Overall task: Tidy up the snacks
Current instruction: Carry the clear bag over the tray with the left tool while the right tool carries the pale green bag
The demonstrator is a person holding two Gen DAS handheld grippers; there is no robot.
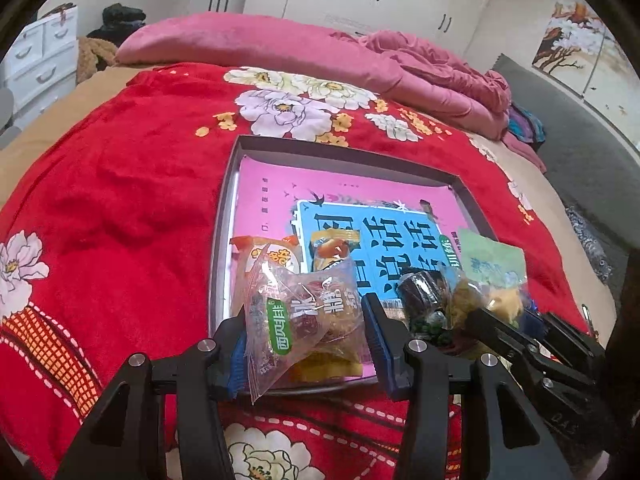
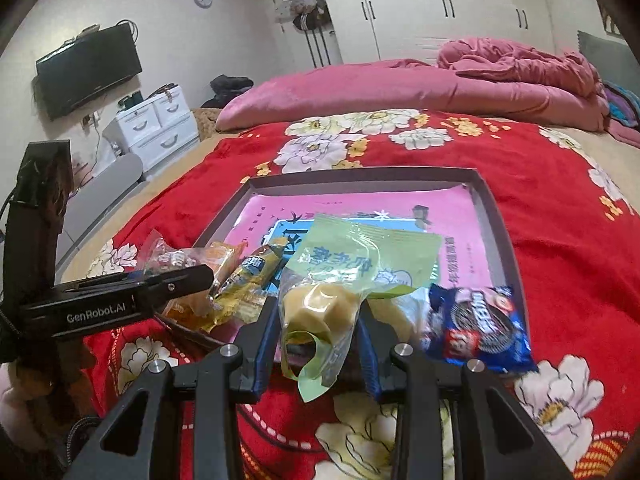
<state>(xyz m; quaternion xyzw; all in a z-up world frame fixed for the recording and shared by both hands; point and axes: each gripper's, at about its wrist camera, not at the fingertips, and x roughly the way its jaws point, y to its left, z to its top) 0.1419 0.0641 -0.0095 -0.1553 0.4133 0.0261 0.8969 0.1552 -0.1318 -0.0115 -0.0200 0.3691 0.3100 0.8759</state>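
Observation:
A dark shallow box with a pink and blue printed bottom lies on the red floral blanket. My left gripper holds a clear snack bag with a green label between its fingers at the box's near edge. My right gripper holds a green-and-clear bag with a pale yellow pastry over the box's near edge. An orange packet, a small yellow packet and a dark round snack lie in the box. A blue Oreo pack lies at the right near corner.
Pink pillow and crumpled pink quilt lie at the far side of the bed. White drawers and a wall TV stand to the left. The other gripper's body reaches in from the left.

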